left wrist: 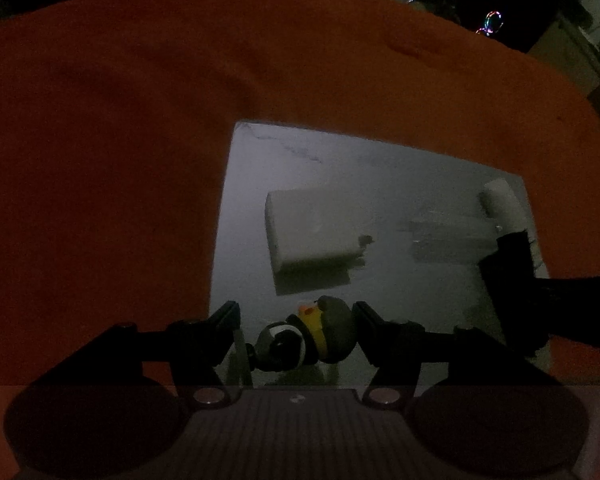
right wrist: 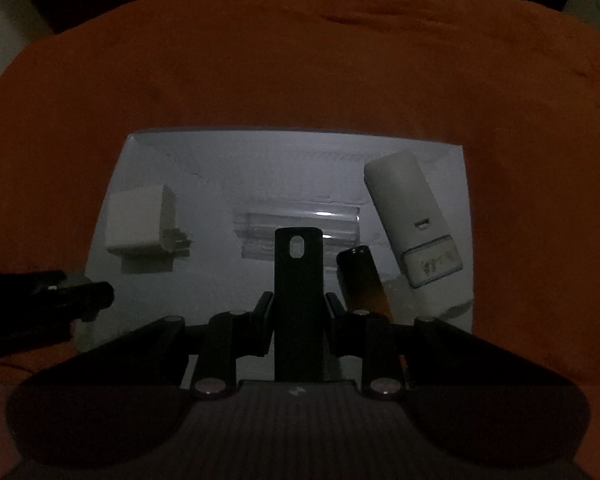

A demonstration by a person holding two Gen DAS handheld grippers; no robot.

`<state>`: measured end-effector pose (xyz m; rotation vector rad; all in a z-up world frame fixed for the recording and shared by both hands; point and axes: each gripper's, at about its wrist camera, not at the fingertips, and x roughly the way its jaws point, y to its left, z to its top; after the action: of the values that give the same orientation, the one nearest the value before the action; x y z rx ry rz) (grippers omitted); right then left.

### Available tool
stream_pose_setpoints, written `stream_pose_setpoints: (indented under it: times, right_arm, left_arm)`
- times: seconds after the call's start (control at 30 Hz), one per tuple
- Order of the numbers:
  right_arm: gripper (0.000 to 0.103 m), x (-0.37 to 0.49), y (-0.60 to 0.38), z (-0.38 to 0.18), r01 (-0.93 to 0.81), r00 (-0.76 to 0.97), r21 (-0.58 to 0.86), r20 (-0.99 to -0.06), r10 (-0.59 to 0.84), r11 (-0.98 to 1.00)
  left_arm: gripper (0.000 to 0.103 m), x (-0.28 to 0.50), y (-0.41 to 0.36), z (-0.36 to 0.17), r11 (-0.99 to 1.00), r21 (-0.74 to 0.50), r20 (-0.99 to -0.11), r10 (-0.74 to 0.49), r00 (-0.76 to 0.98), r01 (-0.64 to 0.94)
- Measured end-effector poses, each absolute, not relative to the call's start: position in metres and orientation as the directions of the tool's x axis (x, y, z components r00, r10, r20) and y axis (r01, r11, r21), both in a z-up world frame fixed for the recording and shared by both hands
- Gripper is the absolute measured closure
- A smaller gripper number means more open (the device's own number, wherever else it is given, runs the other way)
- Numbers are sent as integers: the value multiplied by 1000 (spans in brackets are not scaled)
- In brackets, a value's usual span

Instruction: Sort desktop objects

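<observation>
Both views are very dim and grainy. The pale tray (right wrist: 220, 152) catches weak light and mirrors its contents; a small glare spot shows. Fisheye bending curves the orange cloth's (left wrist: 140, 120) edges.

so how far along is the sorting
Nothing looks sorted yet. In hand: the left tongs grip a small duck toy, and the right tongs are clamped on a flat black tool. Left on the grey mat: the white charger, a clear case, a white device and a dark cylinder.
</observation>
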<state>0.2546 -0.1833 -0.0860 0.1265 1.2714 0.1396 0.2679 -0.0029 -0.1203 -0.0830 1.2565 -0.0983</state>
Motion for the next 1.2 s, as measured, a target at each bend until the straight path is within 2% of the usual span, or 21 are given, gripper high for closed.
stream_pose_setpoints:
  times: [0.33, 0.6, 1.07, 1.2]
  right_arm:
    - [75, 237, -183, -63, -75, 322, 186, -925, 201, 980]
    - [75, 216, -184, -41, -90, 361, 211, -904, 230, 973]
    - [75, 166, -196, 18, -115, 446, 354, -816, 367, 928]
    - [75, 149, -196, 32, -147, 449, 373, -800, 398, 916]
  left_arm:
    - [46, 241, -7, -105, 981, -188, -921, -196, 337, 56]
    - [46, 227, 5, -90, 978, -205, -901, -201, 384, 31]
    - [46, 171, 15, -43, 958, -279, -849, -277, 449, 64]
    - [46, 153, 6, -30, 954, -274, -836, -298, 460, 120]
